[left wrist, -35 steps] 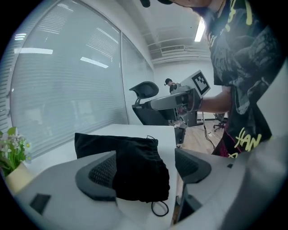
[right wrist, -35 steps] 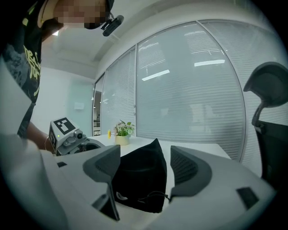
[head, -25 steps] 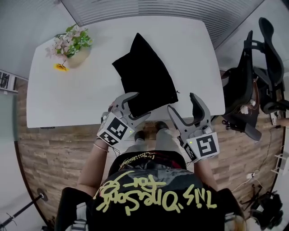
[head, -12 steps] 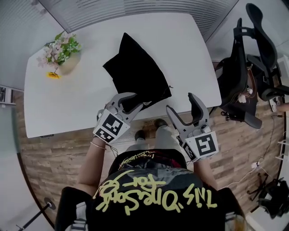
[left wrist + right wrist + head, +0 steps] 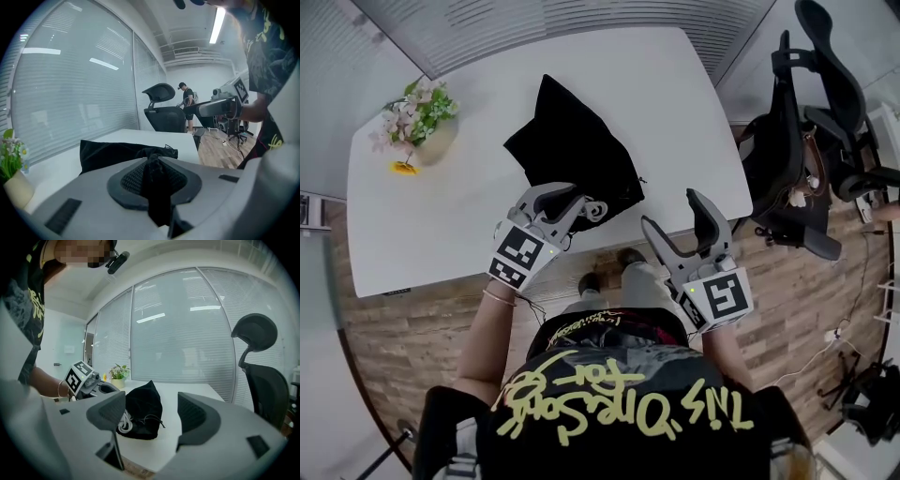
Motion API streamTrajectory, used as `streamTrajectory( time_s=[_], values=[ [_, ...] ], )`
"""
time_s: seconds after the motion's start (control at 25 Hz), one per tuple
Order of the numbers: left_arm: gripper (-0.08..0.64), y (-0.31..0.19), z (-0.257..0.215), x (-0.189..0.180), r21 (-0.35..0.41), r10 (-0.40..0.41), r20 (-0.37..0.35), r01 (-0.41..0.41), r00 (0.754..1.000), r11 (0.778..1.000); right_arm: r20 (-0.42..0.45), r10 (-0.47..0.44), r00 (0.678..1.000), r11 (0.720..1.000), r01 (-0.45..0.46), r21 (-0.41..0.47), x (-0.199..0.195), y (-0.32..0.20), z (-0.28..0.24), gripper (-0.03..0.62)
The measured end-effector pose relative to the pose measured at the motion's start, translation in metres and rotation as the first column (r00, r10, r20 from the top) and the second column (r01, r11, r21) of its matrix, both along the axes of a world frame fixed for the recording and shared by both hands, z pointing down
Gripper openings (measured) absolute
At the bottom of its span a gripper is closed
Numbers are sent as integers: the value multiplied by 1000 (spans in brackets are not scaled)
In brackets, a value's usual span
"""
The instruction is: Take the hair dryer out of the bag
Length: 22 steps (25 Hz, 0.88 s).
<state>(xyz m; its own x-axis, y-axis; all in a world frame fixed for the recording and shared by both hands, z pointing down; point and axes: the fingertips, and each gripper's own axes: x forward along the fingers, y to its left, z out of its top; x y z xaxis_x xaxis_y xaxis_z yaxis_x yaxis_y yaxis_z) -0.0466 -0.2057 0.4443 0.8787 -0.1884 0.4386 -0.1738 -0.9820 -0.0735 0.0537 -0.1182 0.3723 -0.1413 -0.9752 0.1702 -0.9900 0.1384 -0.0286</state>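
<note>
A black cloth bag (image 5: 572,150) lies on the white table (image 5: 450,211), its mouth toward the front edge. My left gripper (image 5: 565,200) pinches the near rim of the bag; its jaws are closing, with a fold of black cloth (image 5: 154,183) pressed between the pads. A white cord (image 5: 596,209) shows at the bag's lifted mouth, and it appears again as the cord (image 5: 123,423) in the right gripper view. The hair dryer's body is hidden inside. My right gripper (image 5: 682,223) hangs open and empty off the table's front edge, to the right of the bag (image 5: 145,411).
A vase of flowers (image 5: 417,117) stands at the table's far left. Black office chairs (image 5: 811,131) crowd the floor to the right of the table. A person (image 5: 188,105) stands far off behind a chair. Blinds cover the glass wall behind the table.
The left gripper's jaws have closed on the bag's near rim and raised it a little, baring the white cord. The right gripper has hardly shifted.
</note>
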Motion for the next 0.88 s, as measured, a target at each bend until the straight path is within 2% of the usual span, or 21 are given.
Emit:
streamTrajectory(
  time_s=[0.32, 0.56, 0.76, 0.88],
  values=[
    [54, -22, -10, 11, -11, -32, -44, 32, 999, 999, 15, 1, 1000, 1000, -1, -22, 7, -4, -1, 328],
    [52, -38, -18, 23, -67, -65, -86, 59, 994, 996, -5, 1, 1000, 1000, -1, -7, 14, -5, 0, 328],
    [51, -47, -15, 28, -83, -75, -75, 69, 994, 994, 2, 1, 1000, 1000, -1, -22, 19, -7, 1, 328],
    [51, -51, -11, 27, -85, -80, -61, 75, 995, 994, 6, -29, 1000, 999, 30, -40, 13, -9, 3, 328]
  ],
)
